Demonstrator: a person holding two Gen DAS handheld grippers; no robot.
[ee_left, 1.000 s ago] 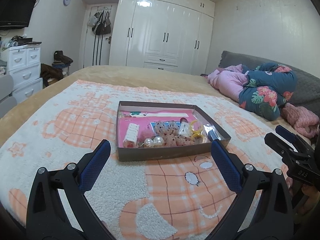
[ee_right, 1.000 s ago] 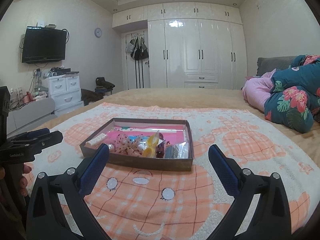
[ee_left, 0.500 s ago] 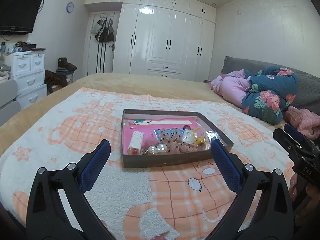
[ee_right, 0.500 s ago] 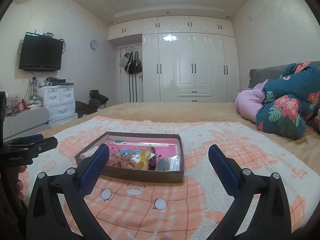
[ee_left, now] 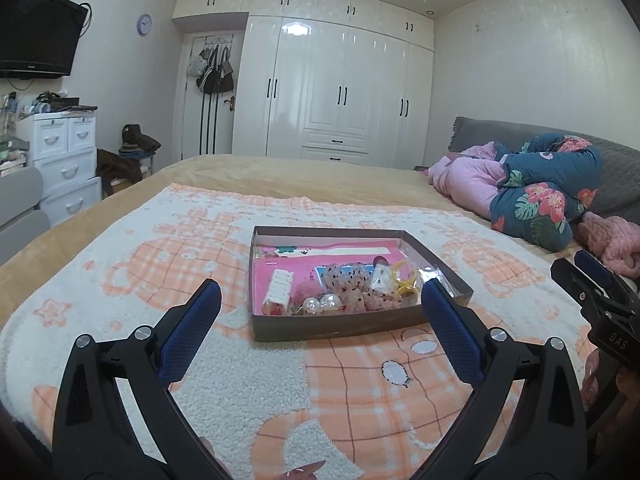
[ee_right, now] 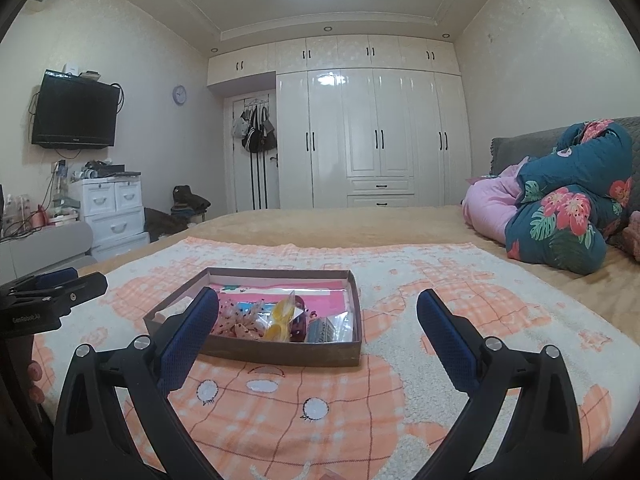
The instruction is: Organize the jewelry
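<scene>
— Two grippers are up over the bed, and neither has hold of anything. The left gripper (ee_left: 320, 300), black-framed with blue textured pads, has its jaws spread wide, and the shallow brown cardboard box (ee_left: 340, 326) sits just beyond the gap between them.

— And the right one?

— The right gripper (ee_right: 318, 308) is the same build and is spread just as wide, with nothing between its pads. From its own camera the box (ee_right: 280, 350) lies towards the left finger, whose tip overlaps the near left corner in the picture; whether they touch, nobody can tell from this angle.

— What's in the box?

— A pink liner on the bottom, and piled towards the near side: a white ribbed hair clip (ee_left: 279, 286) on the left, a couple of pale pearly beads (ee_left: 320, 303), pink dotted fabric scrunchies (ee_left: 348, 280) in the middle, and yellow ring-shaped pieces (ee_left: 406, 282) towards the right. Some clear plastic packets lie at the right end.

— Where does the box rest?

— Flat on a fleecy white blanket with orange plaid cartoon shapes (ee_left: 240, 380), spread across the bed. Off to the right, near the grey headboard, a bundled dark-blue floral quilt (ee_left: 540, 200) lies well apart from the box.
</scene>
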